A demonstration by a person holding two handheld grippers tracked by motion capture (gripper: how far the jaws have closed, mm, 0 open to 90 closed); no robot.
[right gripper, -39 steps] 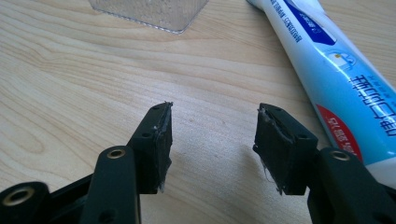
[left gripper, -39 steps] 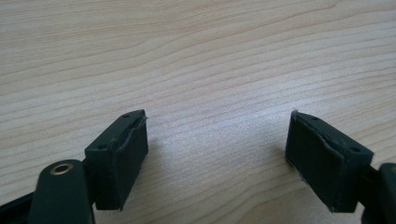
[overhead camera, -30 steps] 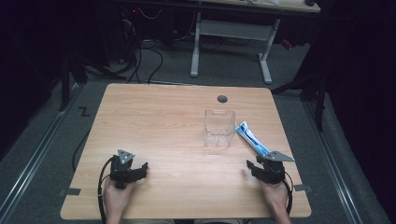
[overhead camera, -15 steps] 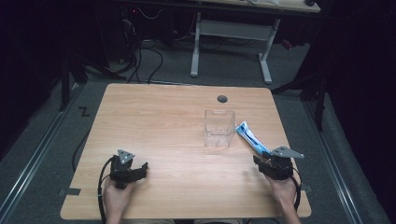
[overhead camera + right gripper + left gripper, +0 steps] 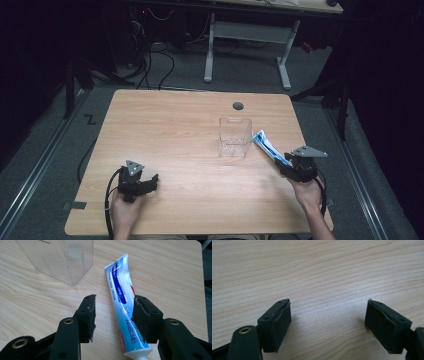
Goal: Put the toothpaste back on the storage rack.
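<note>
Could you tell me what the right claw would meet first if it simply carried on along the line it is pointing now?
Most likely the toothpaste tube. The right claw is open, with the tube lying on the table between its jaws and running on ahead. The clear container sits off to the side, probably out of that line, though depth is uncertain.

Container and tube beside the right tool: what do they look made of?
The container looks like clear rigid plastic: the wood grain shows through its walls, with sharp glossy edges. The tube looks like soft glossy plastic laminate, white and blue with print and a flat crimped end; exact material unclear.
</note>
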